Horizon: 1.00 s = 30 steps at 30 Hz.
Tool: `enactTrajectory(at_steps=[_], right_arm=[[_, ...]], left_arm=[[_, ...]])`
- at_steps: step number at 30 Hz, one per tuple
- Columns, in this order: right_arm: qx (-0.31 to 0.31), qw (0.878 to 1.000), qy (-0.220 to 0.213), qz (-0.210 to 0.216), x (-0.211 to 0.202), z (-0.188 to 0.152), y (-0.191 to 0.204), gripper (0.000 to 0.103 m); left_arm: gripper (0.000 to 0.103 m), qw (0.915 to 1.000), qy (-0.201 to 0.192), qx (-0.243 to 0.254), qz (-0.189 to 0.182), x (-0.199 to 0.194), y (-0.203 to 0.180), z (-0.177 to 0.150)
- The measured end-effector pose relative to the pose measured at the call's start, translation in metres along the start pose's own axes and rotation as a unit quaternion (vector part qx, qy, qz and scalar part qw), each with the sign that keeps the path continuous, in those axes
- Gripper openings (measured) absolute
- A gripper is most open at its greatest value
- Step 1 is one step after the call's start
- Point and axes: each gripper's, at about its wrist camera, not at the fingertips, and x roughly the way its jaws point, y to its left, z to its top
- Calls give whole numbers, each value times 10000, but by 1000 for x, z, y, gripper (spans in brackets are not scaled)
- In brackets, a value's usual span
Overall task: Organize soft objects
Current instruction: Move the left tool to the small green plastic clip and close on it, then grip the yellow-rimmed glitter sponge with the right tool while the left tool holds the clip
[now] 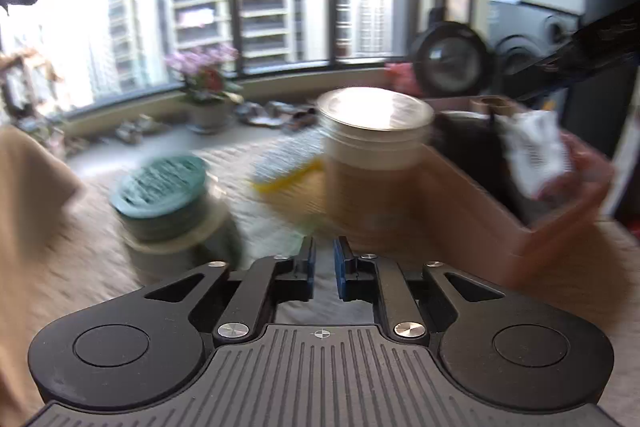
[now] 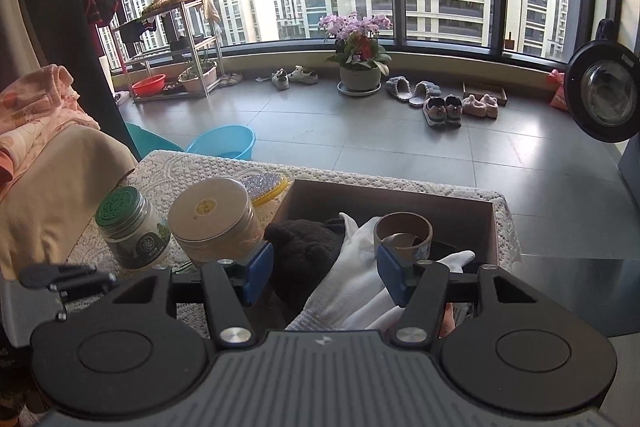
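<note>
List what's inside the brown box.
In the brown box lie a black fuzzy item, a white glove and a tape roll. What lies under them, and the near right corner, is hidden.

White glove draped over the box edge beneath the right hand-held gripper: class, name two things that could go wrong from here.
1. The white glove hangs half out of the brown box; it might slide out.
2. The right hand-held gripper is open above both the glove and the black plush item; closing could catch both, or snag the tape roll beside them.
</note>
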Motion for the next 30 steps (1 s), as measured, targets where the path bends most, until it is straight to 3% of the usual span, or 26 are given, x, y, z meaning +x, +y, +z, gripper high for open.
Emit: enactTrajectory(at_steps=[6, 9, 16, 25, 30], right_arm=[[-94, 9999, -33, 40, -6, -3, 5, 58], [-100, 9999, -24, 44, -7, -6, 3, 58], [71, 10000, 45, 3, 0, -8, -6, 58], [-249, 9995, -148, 133, -6, 26, 32, 58], [-505, 9969, 467, 370, 44, 75, 73, 58]], left_arm=[[20, 9966, 482, 666, 68, 40, -8, 14], [20, 9948, 726, 662, 268, 59, -8, 14], [17, 9963, 588, 524, 330, 57, -7, 8], [11, 9973, 614, -328, -238, 28, 19, -7], [10, 9932, 566, -630, -804, 9, 28, -24]])
